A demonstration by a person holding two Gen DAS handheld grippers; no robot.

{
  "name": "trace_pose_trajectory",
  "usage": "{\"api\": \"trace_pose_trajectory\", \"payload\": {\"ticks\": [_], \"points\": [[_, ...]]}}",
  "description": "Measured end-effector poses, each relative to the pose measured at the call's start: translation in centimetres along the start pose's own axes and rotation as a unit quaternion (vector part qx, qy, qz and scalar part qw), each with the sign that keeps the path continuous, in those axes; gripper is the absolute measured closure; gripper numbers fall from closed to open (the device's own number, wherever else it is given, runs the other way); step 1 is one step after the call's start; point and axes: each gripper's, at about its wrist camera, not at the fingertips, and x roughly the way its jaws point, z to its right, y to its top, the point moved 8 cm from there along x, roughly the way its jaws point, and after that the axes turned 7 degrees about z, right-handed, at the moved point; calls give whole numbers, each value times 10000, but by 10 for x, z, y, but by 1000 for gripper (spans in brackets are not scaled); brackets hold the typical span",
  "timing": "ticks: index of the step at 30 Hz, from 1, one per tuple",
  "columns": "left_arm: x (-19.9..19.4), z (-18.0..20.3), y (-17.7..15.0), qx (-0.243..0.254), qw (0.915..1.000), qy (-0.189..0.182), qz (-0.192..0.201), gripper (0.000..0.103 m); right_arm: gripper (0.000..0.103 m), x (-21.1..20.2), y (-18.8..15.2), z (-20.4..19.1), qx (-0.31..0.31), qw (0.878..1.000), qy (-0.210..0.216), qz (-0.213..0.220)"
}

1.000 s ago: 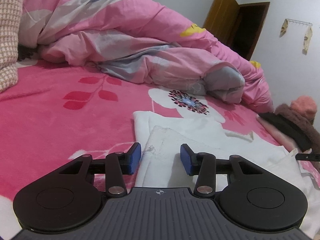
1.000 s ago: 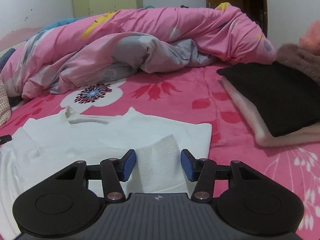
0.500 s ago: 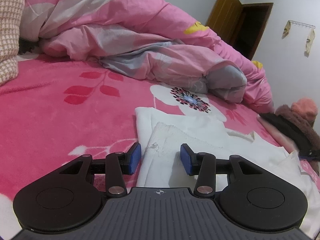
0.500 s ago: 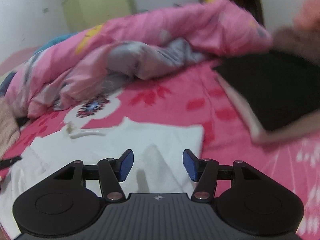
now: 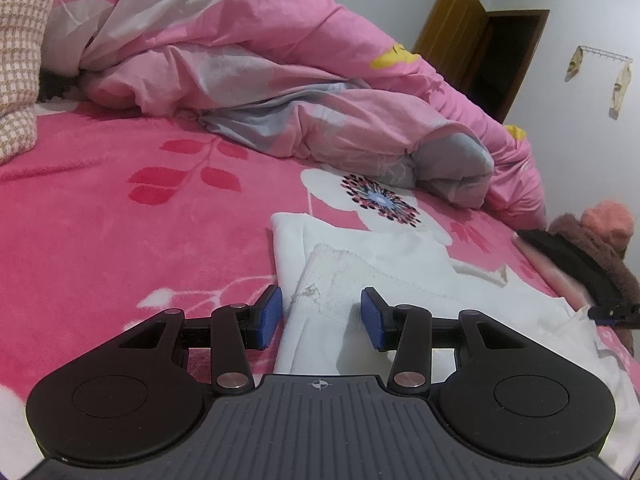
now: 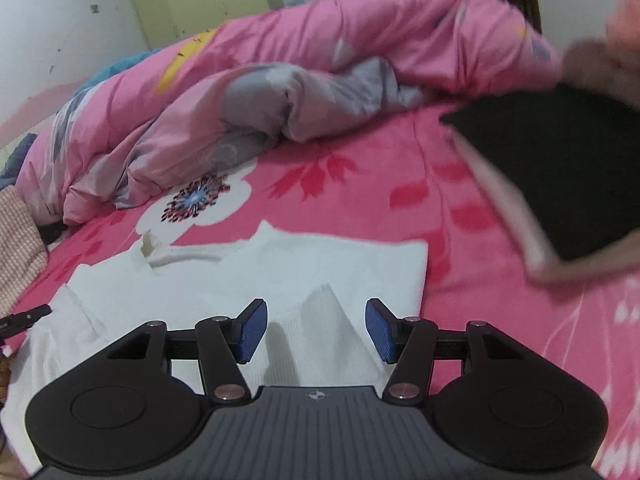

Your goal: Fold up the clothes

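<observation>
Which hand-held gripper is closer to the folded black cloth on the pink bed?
Right. The right hand-held gripper sits just left of the folded black cloth; the left hand-held gripper is farther across the white sweater.

White garment (image 5: pixel 384 264): soft knit cloth, matt, ribbed cuff. Bed cover (image 5: pixel 120 220): fuzzy pink fleece. Quilt (image 5: pixel 260 80): smooth cotton, probably. Gripper pads (image 6: pixel 253 331): ridged blue rubber; arms matt black plastic.

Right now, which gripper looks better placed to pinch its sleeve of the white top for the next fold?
Probably left. The left gripper sits sharp with the sleeve cuff between open pads. The right gripper straddles its sleeve too, but that view is blurred.
</observation>
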Motion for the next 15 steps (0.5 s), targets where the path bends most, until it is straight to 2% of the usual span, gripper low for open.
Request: {"api": "trace_pose_trajectory", "payload": {"ticks": [2, 3, 5, 6, 7, 15], "points": [[0, 0, 0, -7, 10000, 7, -1, 59, 52, 1, -6, 0, 66, 9999, 59, -70], [0, 0, 0, -8, 10000, 10, 0, 59, 58, 1, -8, 0, 94, 9999, 85, -97], [0, 0, -1, -7, 10000, 12, 5, 59, 76, 0, -10, -2, 97, 9999, 94, -64], [0, 0, -1, -7, 10000, 10, 7, 59, 92, -2, -10, -1, 94, 9999, 58, -30], [0, 0, -1, -9, 10000, 9, 9, 59, 97, -3, -9, -1, 98, 9999, 27, 12], [-1, 0, 0, -9, 10000, 7, 40, 59, 99, -24, 1, 8, 598, 9955, -19, 733]]}}
